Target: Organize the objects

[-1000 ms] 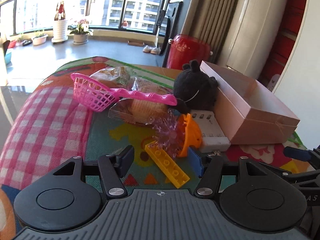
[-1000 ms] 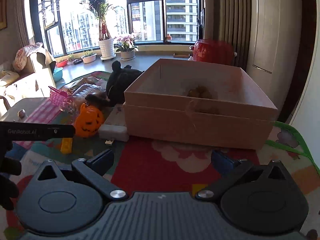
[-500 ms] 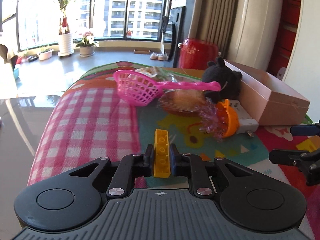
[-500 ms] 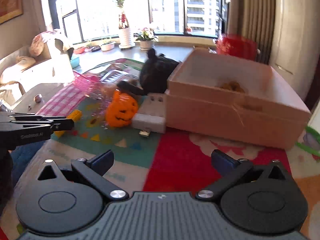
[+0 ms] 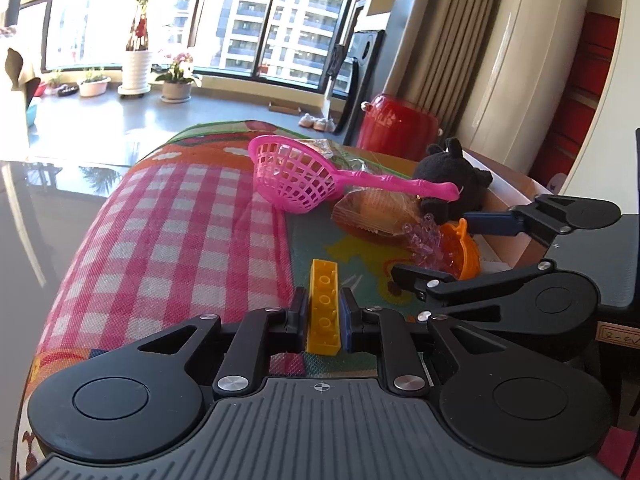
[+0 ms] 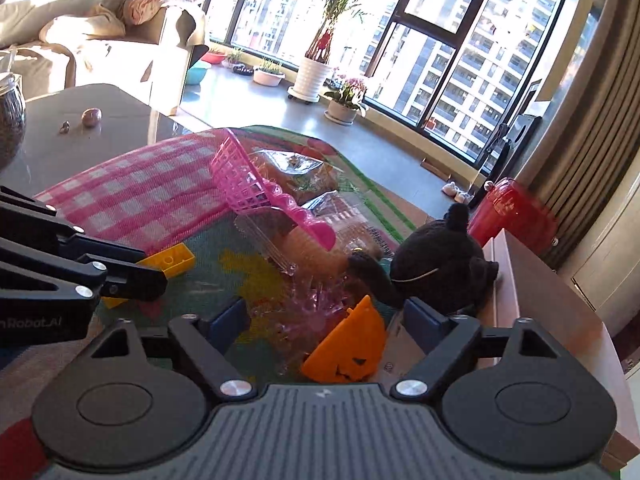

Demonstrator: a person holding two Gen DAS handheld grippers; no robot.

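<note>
The yellow brick [image 5: 323, 307] is clamped in the left tongs [image 5: 324, 316] for boxing, while the right tongs [image 6: 326, 320] are being narrowed around the orange pumpkin [image 6: 348, 350].

Closing around an orange pumpkin toy [image 6: 346, 350] and clear pink plastic [image 6: 310, 306], right gripper [image 6: 326, 320] jaws not yet touching; left gripper [image 6: 136, 276] clamping a yellow brick [image 6: 172, 260] nearby.

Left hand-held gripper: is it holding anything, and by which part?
Yes. The left hand-held gripper is shut on the yellow brick, its pads pressing the brick's two long sides near the end closest to the camera; the far end sticks out forward.
</note>
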